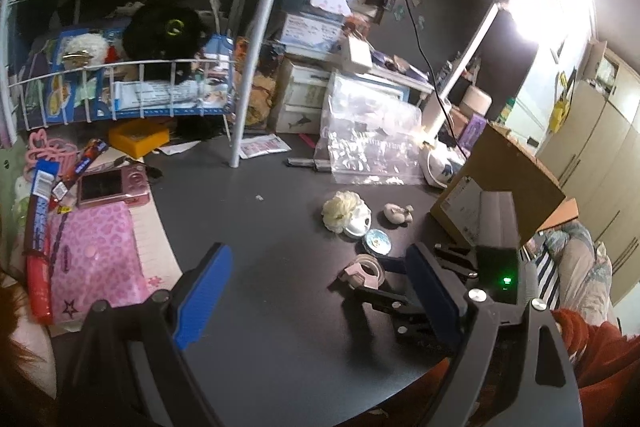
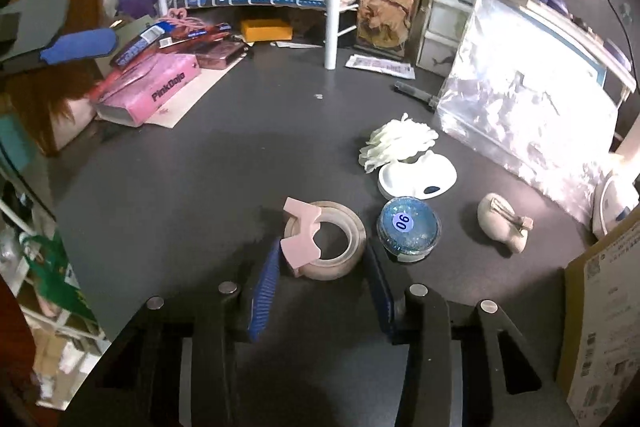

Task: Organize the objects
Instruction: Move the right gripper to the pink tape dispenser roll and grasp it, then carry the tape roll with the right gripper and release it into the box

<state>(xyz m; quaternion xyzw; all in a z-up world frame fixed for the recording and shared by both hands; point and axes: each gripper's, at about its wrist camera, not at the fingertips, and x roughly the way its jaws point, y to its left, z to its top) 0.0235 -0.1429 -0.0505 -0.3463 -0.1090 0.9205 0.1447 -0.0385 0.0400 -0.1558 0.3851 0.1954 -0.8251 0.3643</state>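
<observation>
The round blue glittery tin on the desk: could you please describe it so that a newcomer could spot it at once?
Start at the dark desk and find the right gripper, whose open fingers flank a tape roll. Just right of that roll sits the blue tin, in front of a white dish. It alone is blue and sparkly, with a sticker reading 06 or 90 on top.

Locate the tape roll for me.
In the right wrist view the tape roll sits on the dark table between the right claw fingers, left of the blue jar.
</observation>
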